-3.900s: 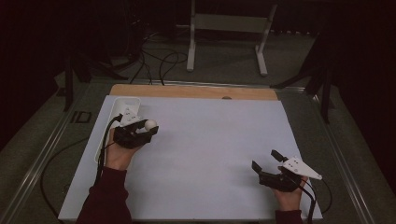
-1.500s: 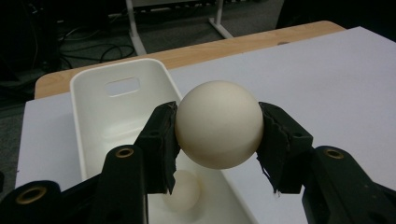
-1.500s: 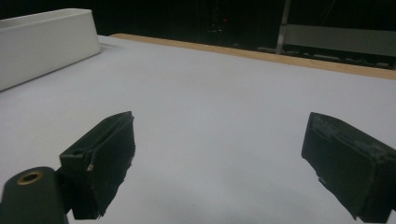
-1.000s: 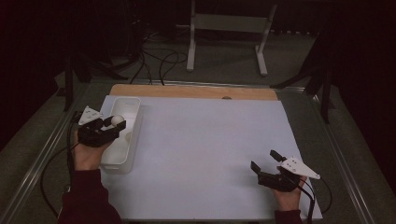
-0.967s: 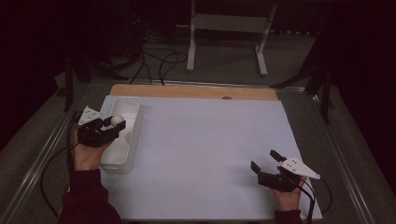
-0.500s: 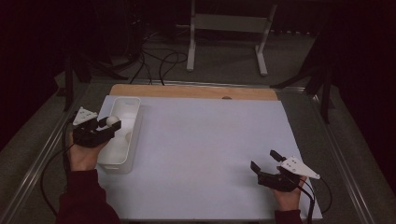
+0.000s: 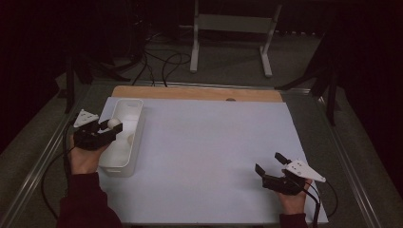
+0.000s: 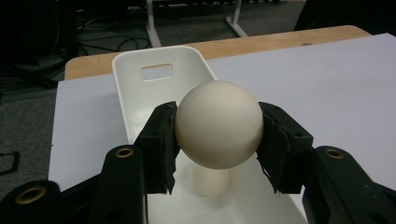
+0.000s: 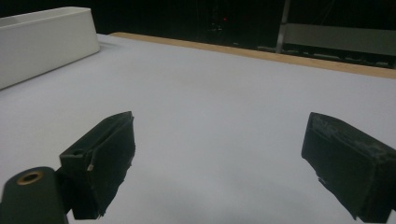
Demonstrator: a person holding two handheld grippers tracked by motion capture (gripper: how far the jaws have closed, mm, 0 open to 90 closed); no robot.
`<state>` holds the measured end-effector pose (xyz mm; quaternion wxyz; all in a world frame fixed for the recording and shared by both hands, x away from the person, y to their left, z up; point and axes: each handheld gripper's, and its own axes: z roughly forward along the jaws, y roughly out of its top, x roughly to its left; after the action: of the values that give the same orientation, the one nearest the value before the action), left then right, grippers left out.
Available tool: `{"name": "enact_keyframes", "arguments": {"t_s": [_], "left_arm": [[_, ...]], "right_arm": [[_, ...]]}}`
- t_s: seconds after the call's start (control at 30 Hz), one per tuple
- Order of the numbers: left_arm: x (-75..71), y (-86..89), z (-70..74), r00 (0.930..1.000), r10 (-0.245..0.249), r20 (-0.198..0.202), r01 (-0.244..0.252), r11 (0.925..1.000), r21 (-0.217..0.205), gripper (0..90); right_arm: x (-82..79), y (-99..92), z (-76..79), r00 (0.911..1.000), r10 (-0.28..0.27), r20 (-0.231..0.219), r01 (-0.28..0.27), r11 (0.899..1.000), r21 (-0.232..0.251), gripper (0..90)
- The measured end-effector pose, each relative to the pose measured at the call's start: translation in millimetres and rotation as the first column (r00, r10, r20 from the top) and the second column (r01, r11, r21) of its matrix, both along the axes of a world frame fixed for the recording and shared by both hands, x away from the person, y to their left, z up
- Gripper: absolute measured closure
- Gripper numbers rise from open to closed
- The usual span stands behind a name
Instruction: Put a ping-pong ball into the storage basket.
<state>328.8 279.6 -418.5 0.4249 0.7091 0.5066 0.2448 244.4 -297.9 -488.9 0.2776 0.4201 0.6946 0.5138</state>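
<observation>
My left gripper (image 7: 112,127) (image 8: 217,135) is shut on a cream ball (image 7: 113,123) (image 8: 218,123), its black pads pressing both sides. It holds the ball over the long white bin (image 7: 135,108) (image 8: 135,88) at the left of the white sheet. A second cream ball (image 7: 130,139) (image 8: 211,180) lies on the bin's floor just below the held one. My right gripper (image 7: 270,163) (image 9: 219,158) rests low at the front right of the sheet, jaws wide open with nothing between them.
The white sheet (image 7: 209,142) covers most of the table, with a wooden strip (image 7: 195,93) along its far edge. A metal stand (image 7: 233,28) and cables lie on the dark floor beyond. The bin's side wall (image 9: 42,42) is far left in the right gripper view.
My left hand carried the ball from the sheet leftwards to over the bin, then drifted slightly further left. The right gripper has stayed put.
</observation>
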Motion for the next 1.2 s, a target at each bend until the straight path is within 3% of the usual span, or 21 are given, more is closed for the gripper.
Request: {"name": "enact_keyframes", "arguments": {"t_s": [0.2, 0.27, 0.4, 0.53, 0.9, 1.2], "left_arm": [[0.4, -0.6, -0.4, 1.0000, -0.005, -0.005, 0.005, 1.0000, -0.001, 51.0], [0.7, -1.2, 0.1, 1.0000, 0.008, 0.000, -0.008, 1.0000, -0.001, 44.0], [1.8, -6.4, 1.4, 1.0000, 0.005, 0.006, -0.005, 1.0000, 0.008, 15.6], [2.1, -9.8, 2.3, 0.9998, -0.016, 0.012, 0.016, 0.9999, 0.002, 7.1], [1.4, -10.1, 3.7, 0.9985, -0.044, 0.032, 0.045, 0.9986, -0.027, 2.6], [2.6, -22.1, 2.2, 0.9939, -0.097, 0.052, 0.099, 0.9945, -0.034, 1.5]], "right_arm": [[-0.1, -0.2, 0.1, 1.0000, 0.000, 0.001, 0.000, 1.000, -0.001, 9.3], [-0.2, -0.6, 0.1, 1.0000, 0.001, 0.003, -0.001, 1.000, -0.001, 9.3], [-0.2, -0.6, 0.2, 1.0000, 0.000, 0.002, 0.000, 1.000, 0.000, 9.3], [-0.3, -0.5, 0.2, 1.0000, 0.001, 0.001, -0.001, 1.000, 0.000, 9.3], [-1.2, -0.5, 0.4, 1.0000, -0.002, 0.002, 0.002, 1.000, -0.001, 9.3], [-1.5, -0.9, 0.4, 1.0000, -0.002, 0.003, 0.003, 1.000, -0.002, 9.3]]}}
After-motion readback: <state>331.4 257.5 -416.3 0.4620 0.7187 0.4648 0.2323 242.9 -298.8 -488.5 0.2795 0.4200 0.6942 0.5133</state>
